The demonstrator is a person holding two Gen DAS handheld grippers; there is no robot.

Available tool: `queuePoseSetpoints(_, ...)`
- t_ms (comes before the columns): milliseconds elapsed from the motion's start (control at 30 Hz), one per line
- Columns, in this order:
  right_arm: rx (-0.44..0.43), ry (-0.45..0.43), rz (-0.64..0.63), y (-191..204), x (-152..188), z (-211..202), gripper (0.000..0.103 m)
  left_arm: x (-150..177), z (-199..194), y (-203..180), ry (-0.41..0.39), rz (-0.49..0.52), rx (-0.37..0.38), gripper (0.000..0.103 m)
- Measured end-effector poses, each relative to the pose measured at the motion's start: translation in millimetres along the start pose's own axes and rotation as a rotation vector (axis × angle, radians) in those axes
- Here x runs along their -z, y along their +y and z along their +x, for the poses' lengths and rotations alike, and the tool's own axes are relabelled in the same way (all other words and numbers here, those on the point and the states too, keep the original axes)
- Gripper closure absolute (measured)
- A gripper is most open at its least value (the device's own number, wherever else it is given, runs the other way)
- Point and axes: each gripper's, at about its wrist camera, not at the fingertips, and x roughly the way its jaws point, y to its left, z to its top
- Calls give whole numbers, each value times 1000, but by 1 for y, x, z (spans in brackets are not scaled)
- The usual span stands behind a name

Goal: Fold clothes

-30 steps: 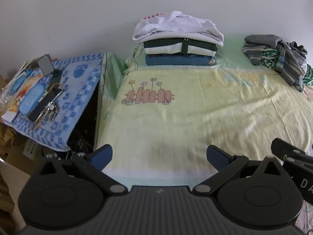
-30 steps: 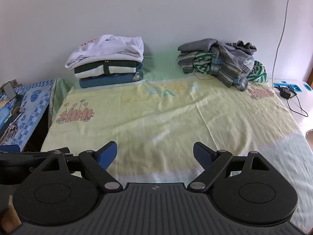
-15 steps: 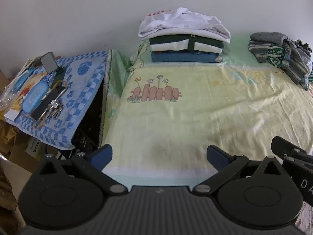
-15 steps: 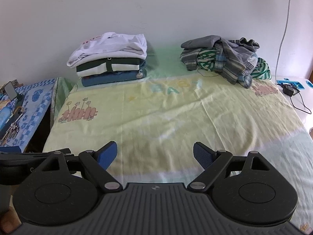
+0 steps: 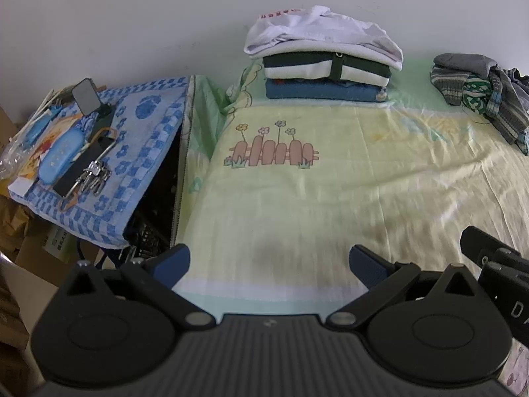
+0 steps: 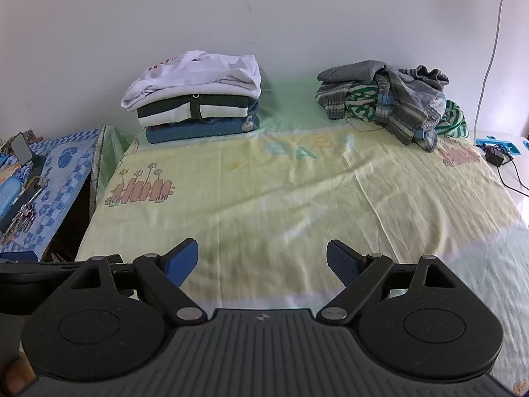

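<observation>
While both tools gape empty | unfolded heap (image 5: 482,96) cut off right

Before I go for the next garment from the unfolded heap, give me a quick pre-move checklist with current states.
1. Left tongs open and holding nothing: ok.
2. Right tongs open and holding nothing: ok.
3. Crumpled heap of grey, striped and green-white clothes in view at the back right: ok.
4. Folded stack with the white shirt on top standing neat: ok.
5. Bare pale yellow bedsheet between tongs and heap: ok.
6. Which garment in the heap lies loose: cannot tell.
</observation>
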Motion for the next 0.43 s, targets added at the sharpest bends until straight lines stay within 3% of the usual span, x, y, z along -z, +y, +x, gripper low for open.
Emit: queuePoseSetpoints(433, 5, 2, -3, 1, -2, 6, 16, -2, 7, -1, 17, -4, -2, 1)
